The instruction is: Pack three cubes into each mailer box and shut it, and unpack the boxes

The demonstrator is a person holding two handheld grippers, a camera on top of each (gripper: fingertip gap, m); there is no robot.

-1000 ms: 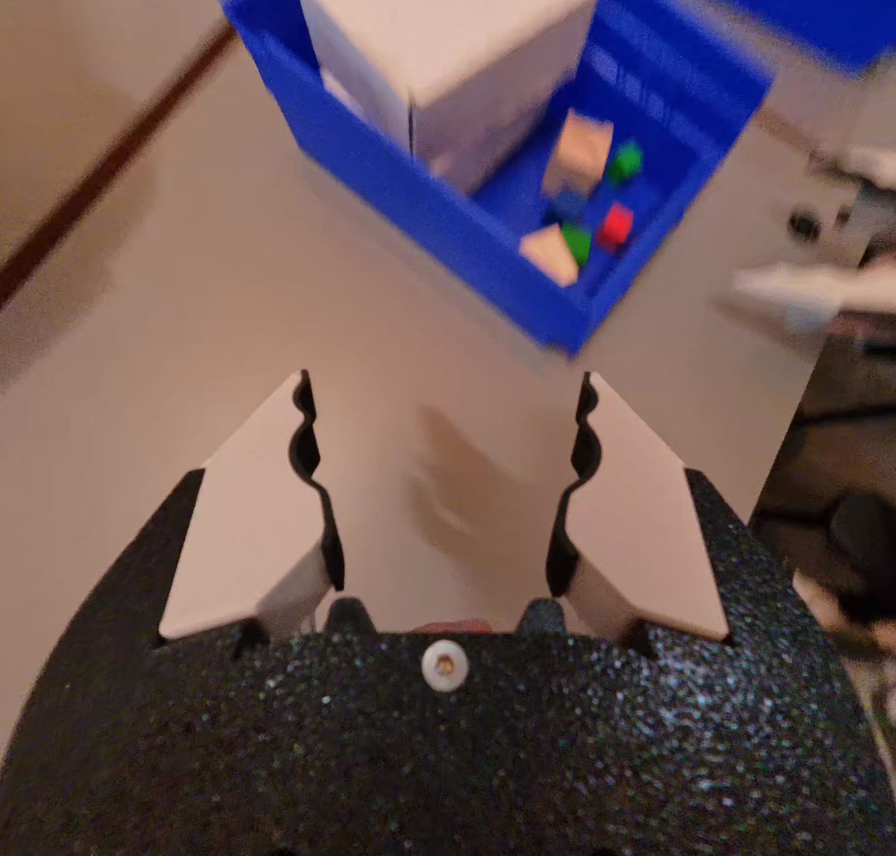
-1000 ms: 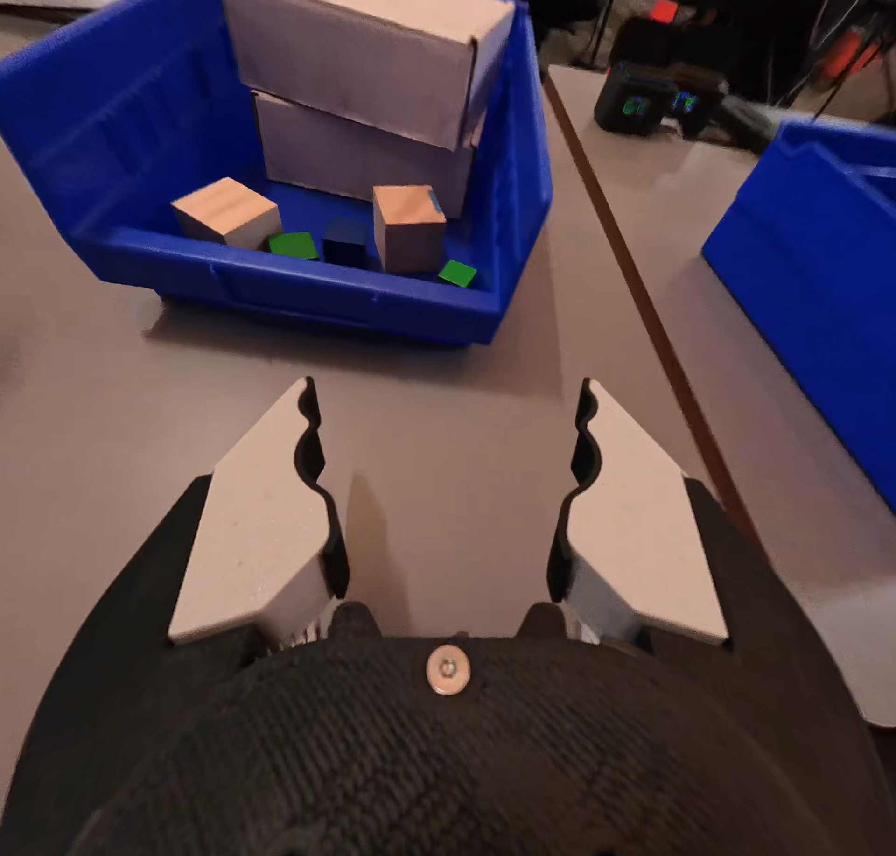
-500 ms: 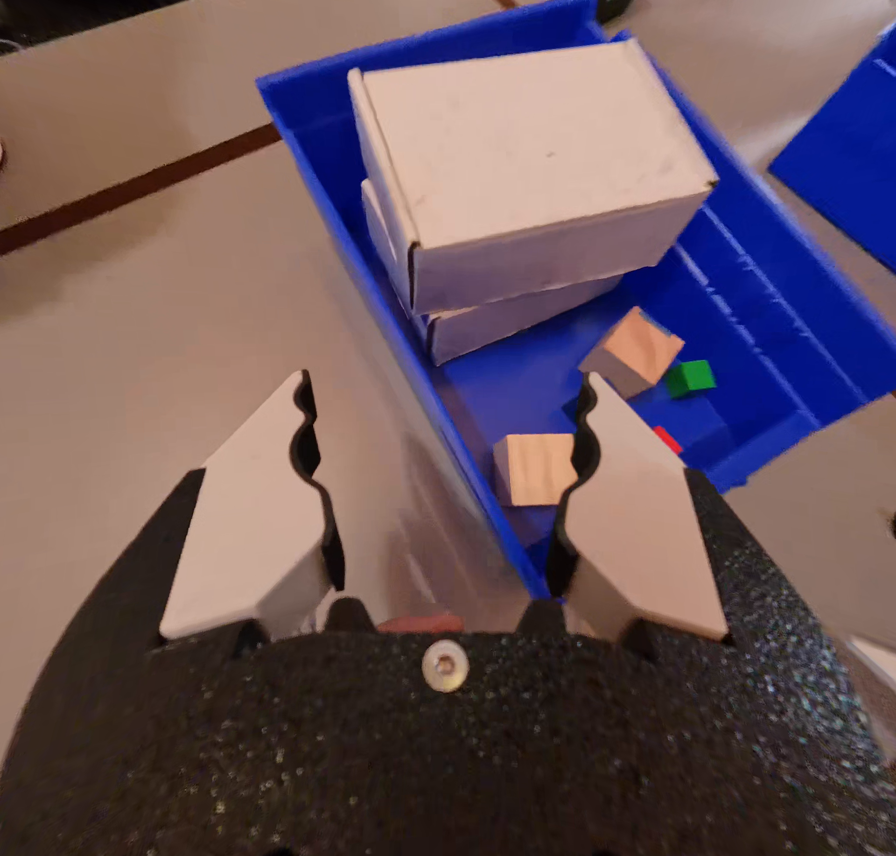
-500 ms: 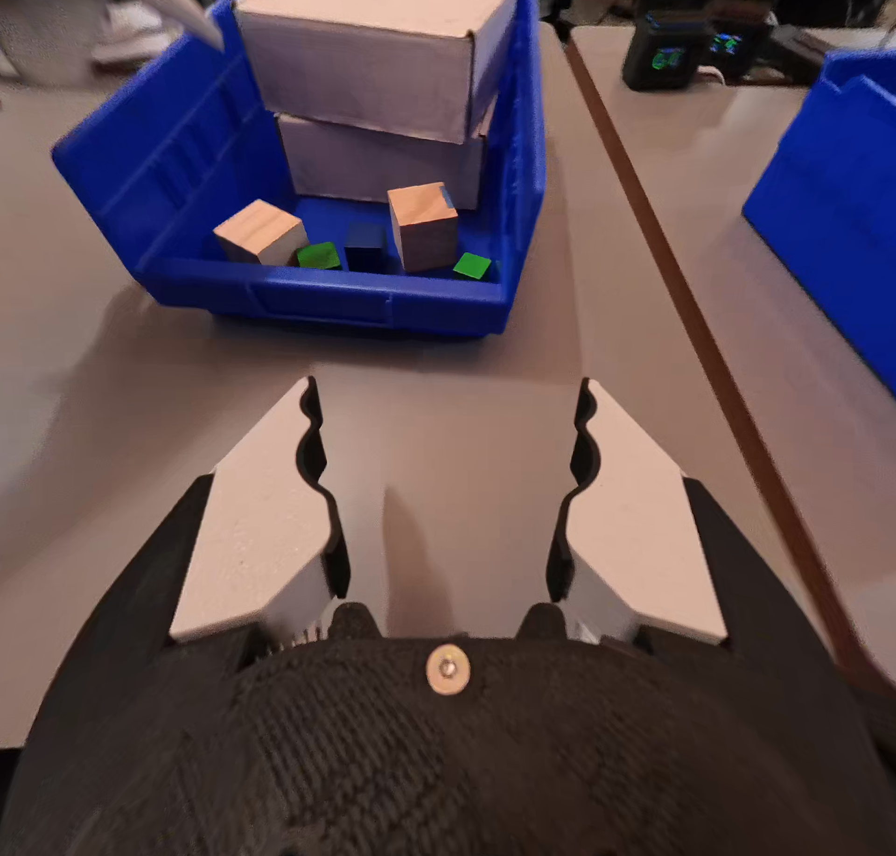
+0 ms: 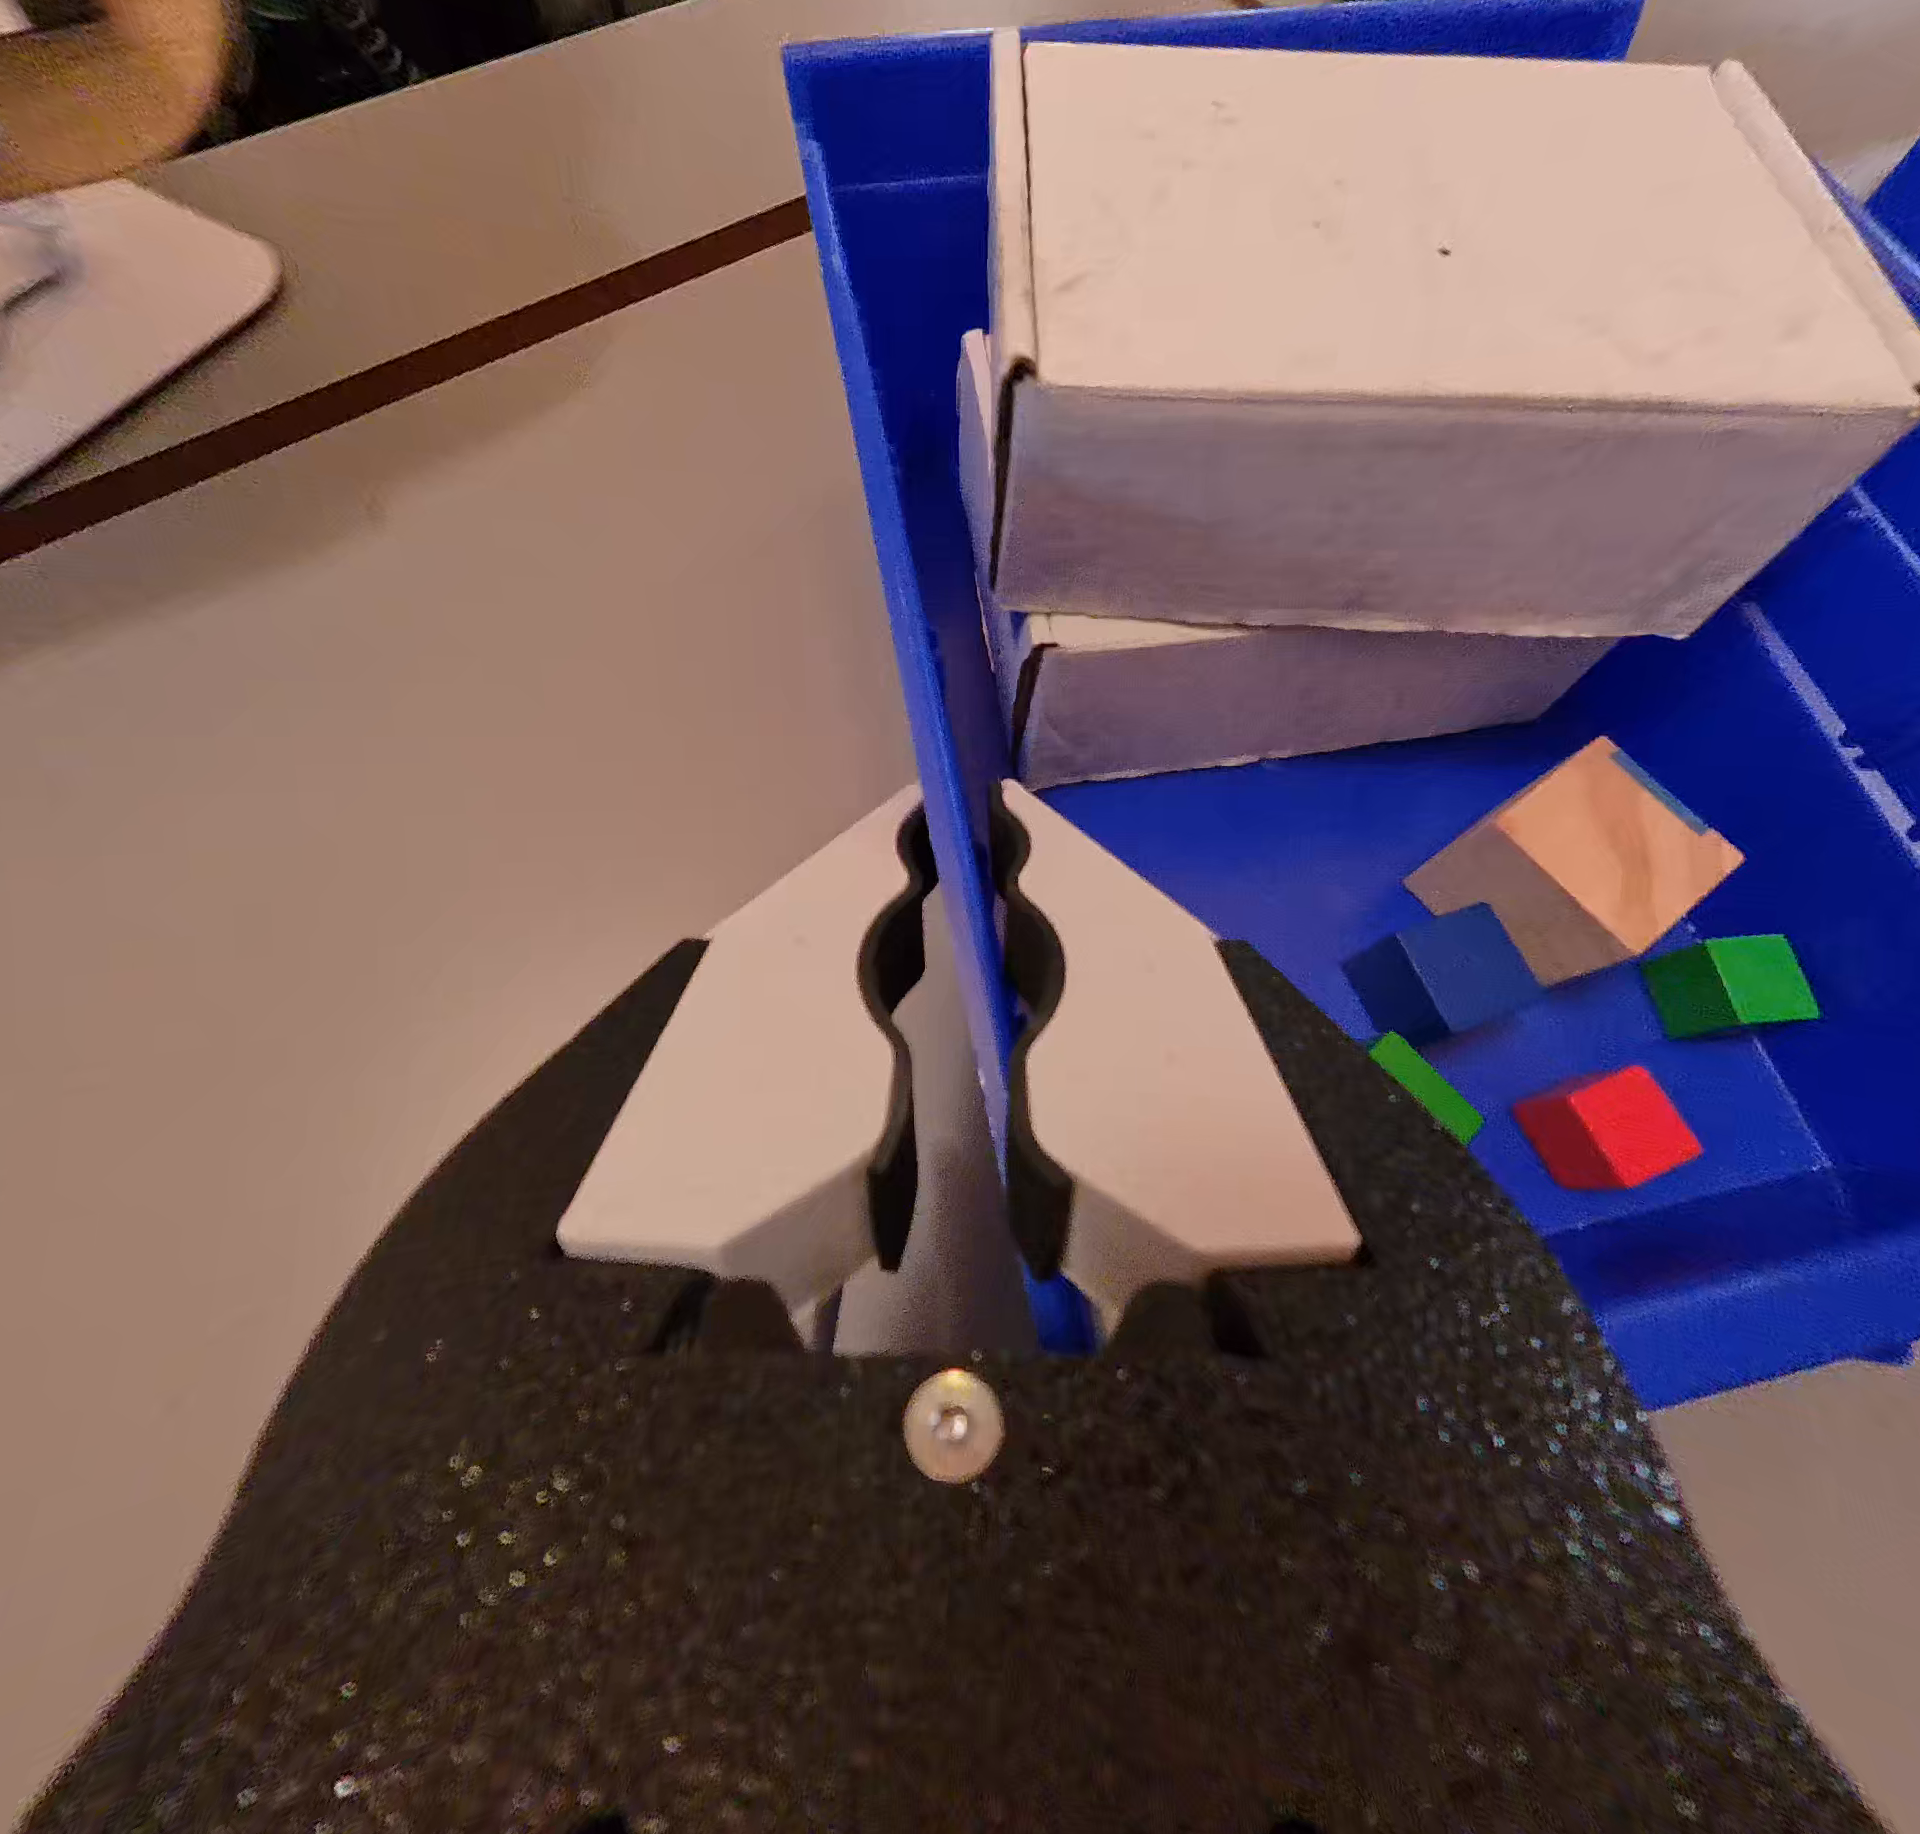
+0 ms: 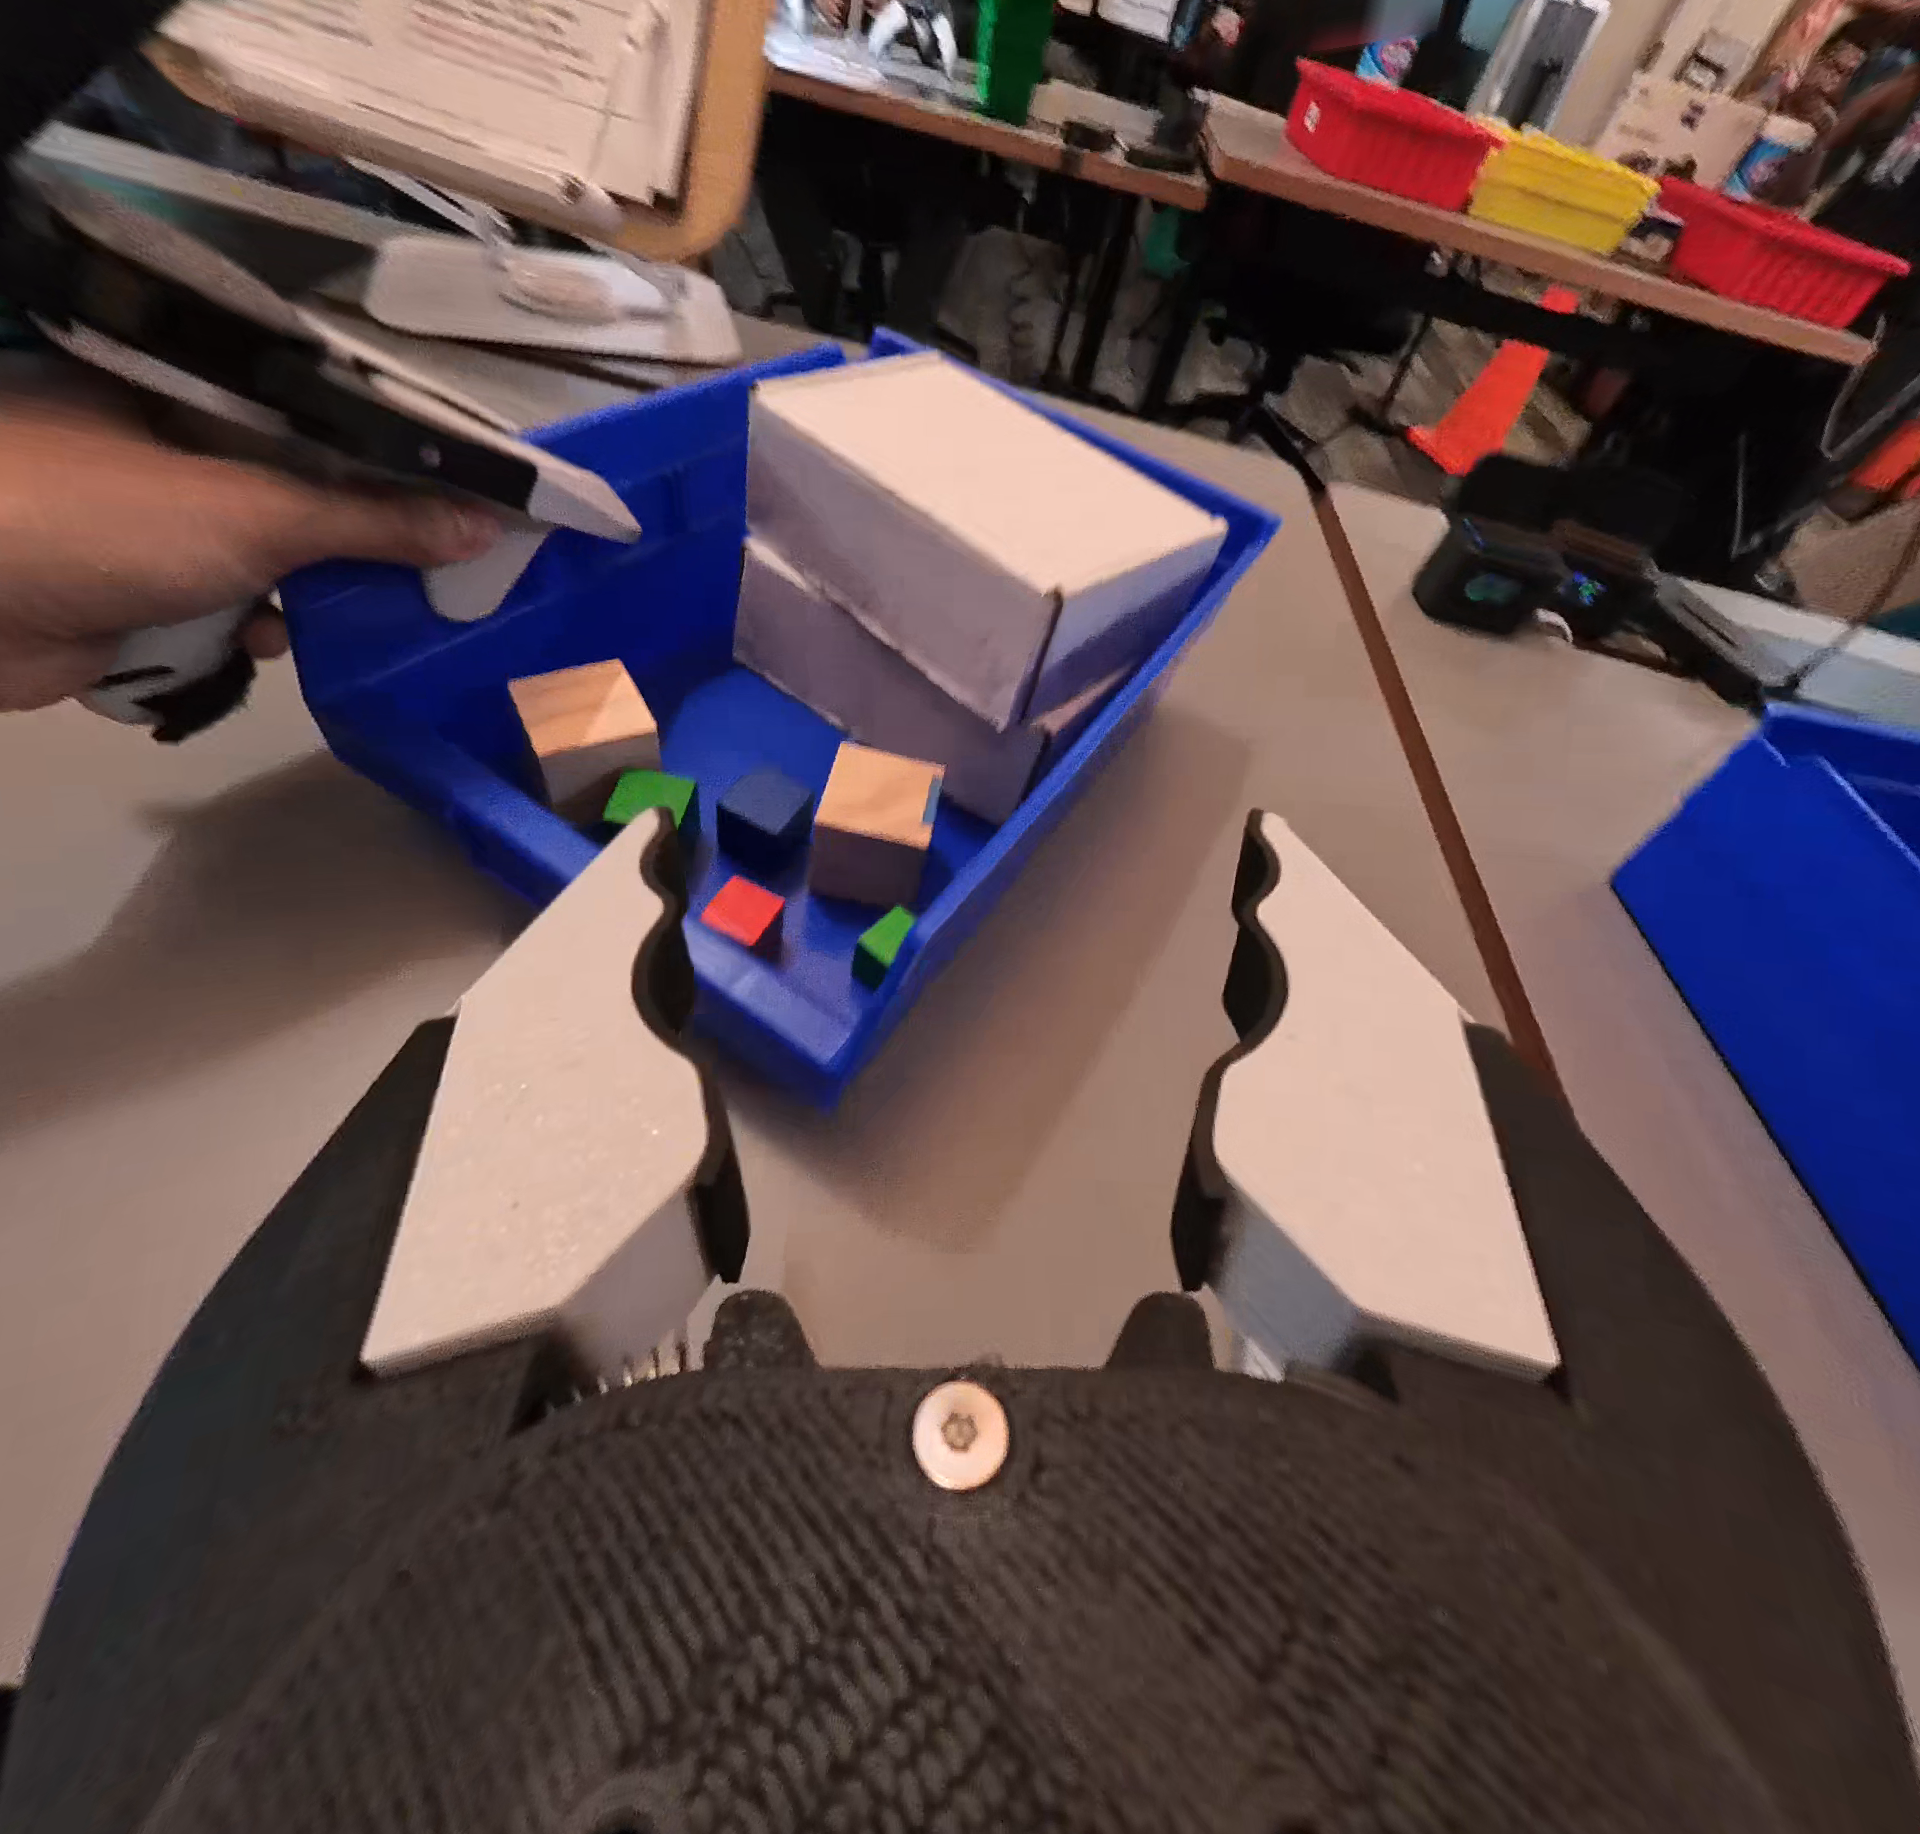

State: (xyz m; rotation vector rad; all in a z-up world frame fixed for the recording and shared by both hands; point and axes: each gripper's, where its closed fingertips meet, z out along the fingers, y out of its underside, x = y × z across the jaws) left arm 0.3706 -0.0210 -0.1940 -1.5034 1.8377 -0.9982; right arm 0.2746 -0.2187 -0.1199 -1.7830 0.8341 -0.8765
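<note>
Left tongs are clamped on the side wall of the blue bin, one finger inside, one outside. Right tongs hang wide open over the table, holding nothing, aimed at the bin's near corner. In the bin, two white mailer boxes sit stacked at the back, both shut, the top one skewed on the lower. The cubes lie loose on the bin floor in front: two big wooden ones, a navy, a red and two green. The boxes look like light, thin cardboard that would dent under a hard squeeze, so pinch the top one across its short sides. The painted cubes look hard and slick; grip them flat face to flat face.
</note>
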